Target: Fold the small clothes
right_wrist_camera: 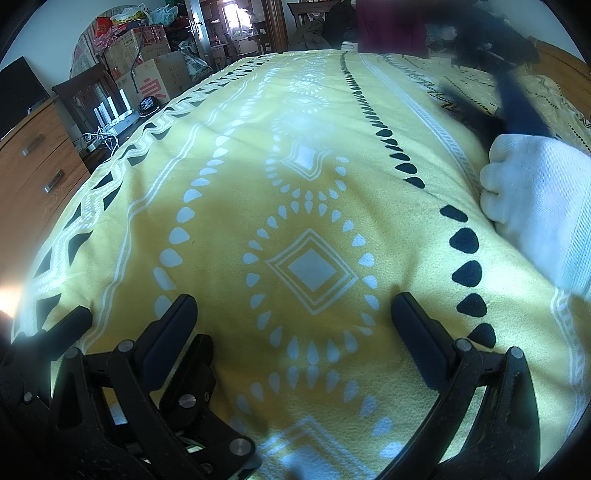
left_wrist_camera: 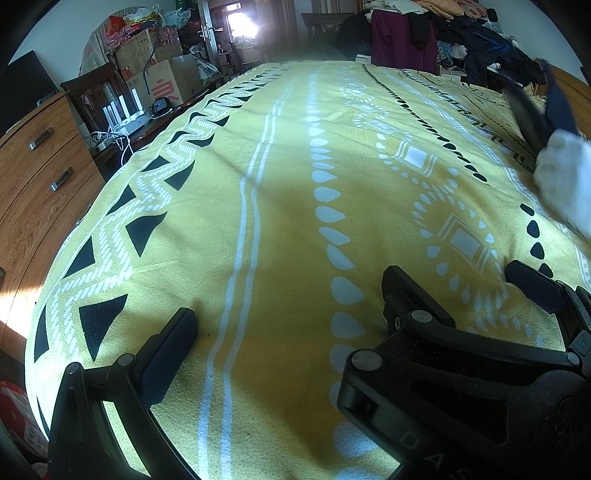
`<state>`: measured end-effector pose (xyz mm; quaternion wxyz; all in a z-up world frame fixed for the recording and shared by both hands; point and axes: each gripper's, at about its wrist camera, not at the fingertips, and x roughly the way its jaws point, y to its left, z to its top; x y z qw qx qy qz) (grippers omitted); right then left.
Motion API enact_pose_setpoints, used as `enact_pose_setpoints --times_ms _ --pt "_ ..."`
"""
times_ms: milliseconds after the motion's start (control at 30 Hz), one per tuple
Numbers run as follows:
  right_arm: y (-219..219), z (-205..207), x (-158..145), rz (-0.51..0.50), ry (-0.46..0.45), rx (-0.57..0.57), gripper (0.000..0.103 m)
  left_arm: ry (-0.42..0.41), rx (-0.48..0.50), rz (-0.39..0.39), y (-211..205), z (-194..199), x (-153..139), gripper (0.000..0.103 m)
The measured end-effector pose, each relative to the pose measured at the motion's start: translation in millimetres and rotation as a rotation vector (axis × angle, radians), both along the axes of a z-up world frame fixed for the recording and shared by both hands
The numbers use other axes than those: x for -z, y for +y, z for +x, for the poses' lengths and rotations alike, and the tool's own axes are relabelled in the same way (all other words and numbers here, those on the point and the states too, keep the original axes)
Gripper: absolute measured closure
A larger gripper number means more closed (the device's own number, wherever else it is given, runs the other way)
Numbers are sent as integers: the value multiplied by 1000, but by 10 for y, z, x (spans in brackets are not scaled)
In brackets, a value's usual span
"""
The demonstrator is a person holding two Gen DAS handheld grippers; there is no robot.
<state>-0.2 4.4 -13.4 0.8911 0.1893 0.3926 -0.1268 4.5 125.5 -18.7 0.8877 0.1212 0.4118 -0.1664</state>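
Note:
A yellow bedspread (left_wrist_camera: 288, 184) with white and black patterns fills both views, and no garment lies on it near the grippers. At the right edge a hand in a white glove (right_wrist_camera: 535, 203) holds up a dark navy garment (right_wrist_camera: 517, 99), which is blurred. The same glove (left_wrist_camera: 565, 170) and garment (left_wrist_camera: 557, 99) show in the left wrist view. My left gripper (left_wrist_camera: 291, 332) is open just above the cover, its right finger hidden behind the right gripper (left_wrist_camera: 460, 284). In its own view my right gripper (right_wrist_camera: 295, 314) is open and holds nothing. The two grippers sit side by side, overlapping.
A wooden chest of drawers (left_wrist_camera: 40, 177) stands along the bed's left side, with a dark chair (left_wrist_camera: 96, 96), cardboard boxes (left_wrist_camera: 162, 70) and a white router with cables (left_wrist_camera: 125, 122) behind it. A pile of clothes (left_wrist_camera: 443, 33) lies past the bed's far end.

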Motion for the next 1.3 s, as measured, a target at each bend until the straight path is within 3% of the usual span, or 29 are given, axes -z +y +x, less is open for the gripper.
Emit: enact_pose_setpoints --times_ms 1300 --pt "-5 -21 -7 -10 19 -4 0 0 0 0 0 8 6 0"
